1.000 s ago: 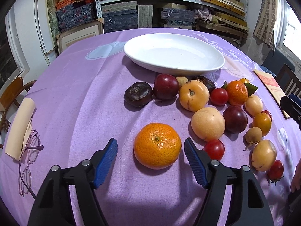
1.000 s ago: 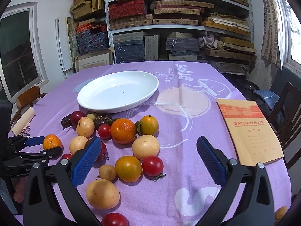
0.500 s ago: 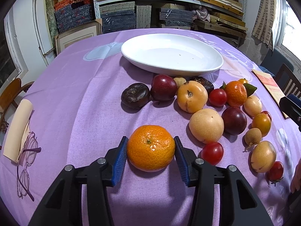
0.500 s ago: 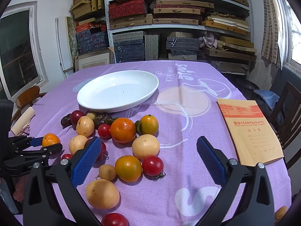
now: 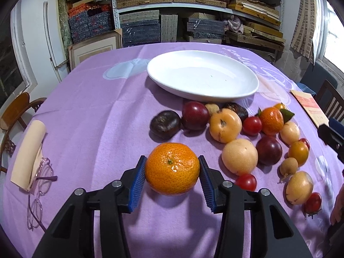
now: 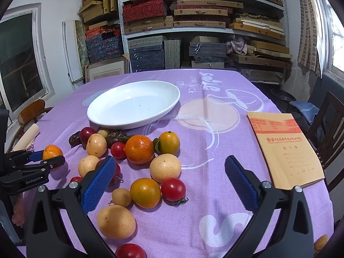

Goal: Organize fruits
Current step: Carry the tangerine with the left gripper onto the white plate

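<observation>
Gripping the first fruit of the sorting job: left gripper (image 5: 172, 179) clenching its blue jaws on the big orange (image 5: 172, 168), one pad pressing each flank, having just been closing in around it. Sitting low on the purple desk (image 5: 90, 116), the orange, slightly apart from the rest of the fruit and nearer the camera than the dark purple fruit (image 5: 165, 124). Showing the same grip from the side in the right wrist view, far left, the orange (image 6: 51, 153) pinched between the black fingers.

Waiting empty, the white plate (image 5: 202, 95), just beyond the fruit cluster (image 5: 247, 137) spread along its near rim. Hanging released over the nearer fruit, right gripper (image 6: 169, 181), jaws spread wide with nothing between the pads.

Judging the step: pick completed or nearly so, lift not yet begun, since the orange seems to be resting on the cloth. Calling next, probably, for raising it straight up, carrying it forward over the dark fruit and the plums, and lowering it inside the plate rim before letting go. Needing a firm hold throughout, being round and smooth-skinned; rolling off on release near the plate's sloping edge looking like the main risk.
</observation>
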`<move>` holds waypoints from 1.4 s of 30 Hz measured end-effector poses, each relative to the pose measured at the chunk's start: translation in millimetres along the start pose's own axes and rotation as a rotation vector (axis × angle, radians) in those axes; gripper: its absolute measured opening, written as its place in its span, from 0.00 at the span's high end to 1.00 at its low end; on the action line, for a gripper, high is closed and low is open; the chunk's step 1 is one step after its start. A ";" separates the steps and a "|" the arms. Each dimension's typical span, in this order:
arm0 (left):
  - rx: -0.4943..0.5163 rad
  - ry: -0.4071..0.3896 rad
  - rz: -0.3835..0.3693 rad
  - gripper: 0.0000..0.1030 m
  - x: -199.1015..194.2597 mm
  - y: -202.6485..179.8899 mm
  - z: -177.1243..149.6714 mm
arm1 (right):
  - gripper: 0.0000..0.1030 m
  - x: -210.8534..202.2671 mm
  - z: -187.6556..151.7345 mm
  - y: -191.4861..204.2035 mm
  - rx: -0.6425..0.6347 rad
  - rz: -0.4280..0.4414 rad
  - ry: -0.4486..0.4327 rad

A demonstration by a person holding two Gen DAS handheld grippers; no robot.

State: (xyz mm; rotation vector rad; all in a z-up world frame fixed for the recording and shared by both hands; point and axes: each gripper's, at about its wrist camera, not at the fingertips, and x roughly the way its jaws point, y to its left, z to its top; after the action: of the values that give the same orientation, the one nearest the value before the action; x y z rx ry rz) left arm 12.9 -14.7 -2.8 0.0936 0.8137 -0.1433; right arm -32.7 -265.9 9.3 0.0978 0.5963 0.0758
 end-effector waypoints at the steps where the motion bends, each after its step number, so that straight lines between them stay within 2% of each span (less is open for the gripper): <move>1: 0.001 0.002 0.002 0.53 0.0 1.0 3.4 | 0.04 0.1 -0.2 -0.6 0.002 0.000 -0.001; 7: 0.010 0.004 0.018 0.53 -0.3 2.6 29.4 | 0.04 1.4 -0.7 -1.2 0.002 0.001 0.002; 12: 0.009 0.017 -0.016 0.53 12.4 -4.5 66.2 | 0.04 5.8 -1.9 -2.2 0.003 -0.003 0.012; 18: 0.002 0.035 -0.018 0.53 48.3 -22.5 115.3 | 0.04 10.4 -3.2 -3.7 0.013 0.000 0.025; 24: 0.009 0.048 -0.014 0.53 83.2 -43.8 144.5 | 0.04 14.4 -2.7 -6.6 0.025 0.008 0.038; 34: 0.014 0.104 -0.002 0.53 128.0 -60.6 149.1 | 0.04 15.8 -0.7 -11.8 0.052 0.024 0.043; 38: 0.017 0.106 0.013 0.52 131.0 -57.1 146.0 | 0.04 16.5 -0.5 -12.4 0.056 0.026 0.047; 40: 0.023 0.083 0.021 0.51 124.6 -57.0 144.5 | 0.04 16.7 -0.5 -12.3 0.056 0.026 0.047; 42: 0.028 0.062 0.031 0.39 116.8 -55.8 145.3 | 0.04 17.1 -0.6 -12.3 0.054 0.025 0.049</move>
State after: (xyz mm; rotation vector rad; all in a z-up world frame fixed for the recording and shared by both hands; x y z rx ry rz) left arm 187.2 -100.4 9.7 0.1374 0.8719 -0.1231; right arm -18.4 -276.4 -2.1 0.1564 0.6465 0.0863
